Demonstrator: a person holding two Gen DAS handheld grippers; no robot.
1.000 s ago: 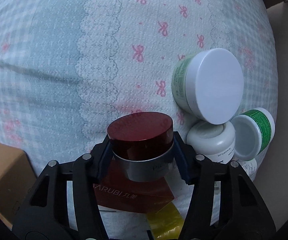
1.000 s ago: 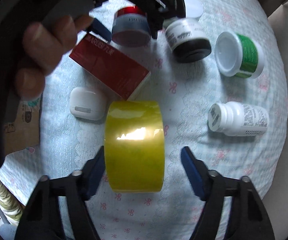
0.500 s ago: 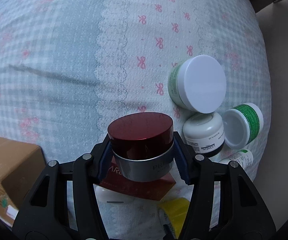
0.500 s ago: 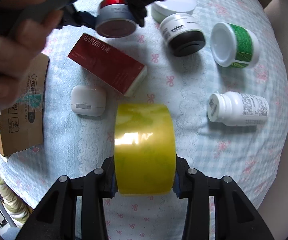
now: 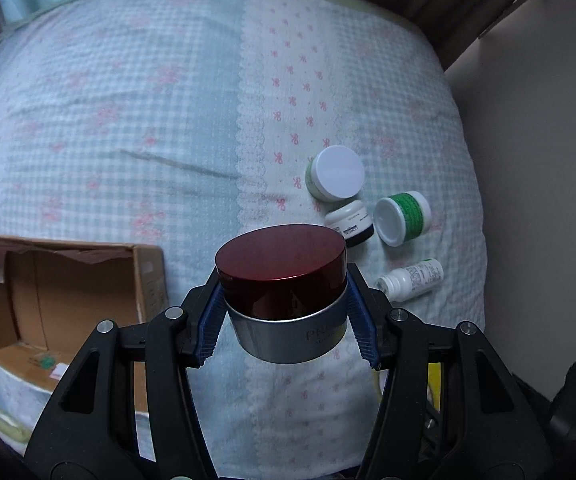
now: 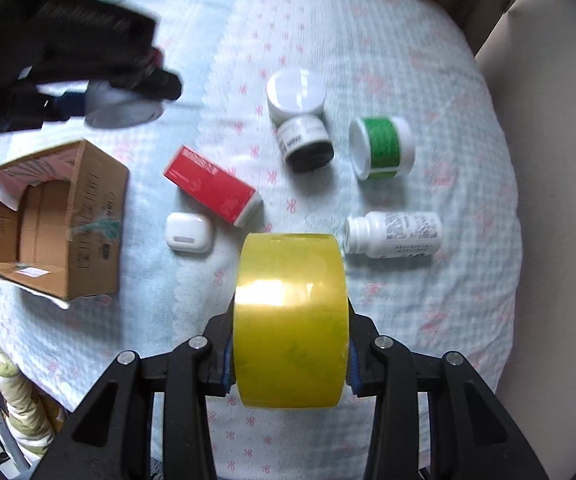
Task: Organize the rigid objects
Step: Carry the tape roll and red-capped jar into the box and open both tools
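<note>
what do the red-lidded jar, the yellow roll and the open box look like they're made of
Red-lidded jar: glossy dark red lid on a metallic-looking silver base, probably plastic or glass.
Yellow roll: clear yellowish packing tape, judging by its shiny glare.
Open box: matte brown corrugated cardboard with torn flaps.

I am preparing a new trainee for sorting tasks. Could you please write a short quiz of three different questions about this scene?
1. True or false: the left tool grips the red-lidded jar.
2. What does the right tool hold? A) white bottle B) yellow tape roll C) red box
3. Fill in: the cardboard box lies on its ____, opening sideways.

Key: 1 true; 2 B; 3 side.
</note>
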